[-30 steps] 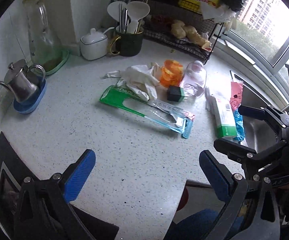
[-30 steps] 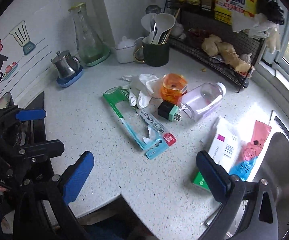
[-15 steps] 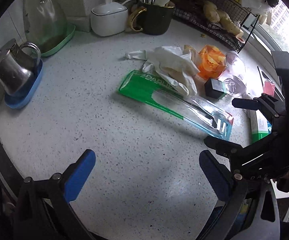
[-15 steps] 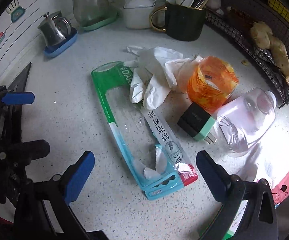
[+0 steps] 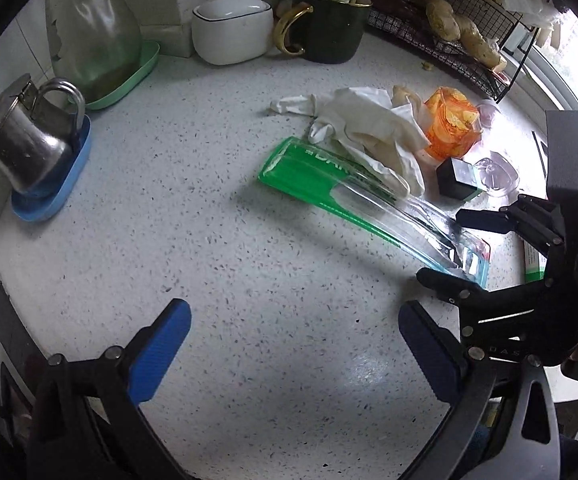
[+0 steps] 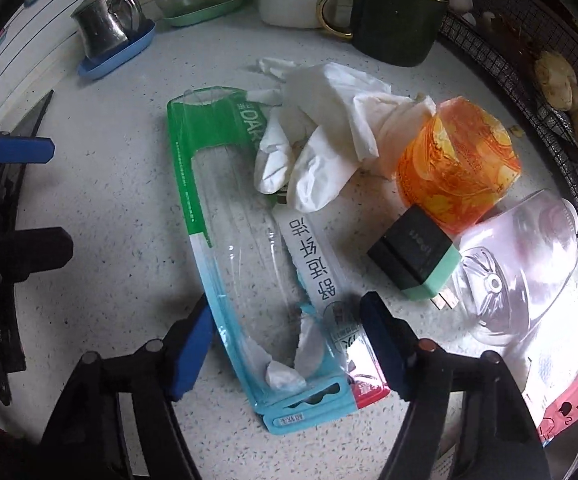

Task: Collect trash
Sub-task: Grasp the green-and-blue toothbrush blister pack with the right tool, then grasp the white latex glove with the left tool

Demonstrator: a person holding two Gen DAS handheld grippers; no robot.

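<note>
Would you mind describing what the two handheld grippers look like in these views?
Both match: the left gripper and right gripper have black linkage frames joined by round silver bolts, each finger ending in a ribbed blue pad. Seen from the left wrist, the right gripper carries a dark boxy block and faint white lettering. No cables or sleeves are clearly visible.

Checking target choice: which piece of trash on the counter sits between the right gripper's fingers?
The green-and-blue clear plastic package. Its blue end lies between the closing right gripper fingers; the white glove and orange wrapper lie farther off.
</note>
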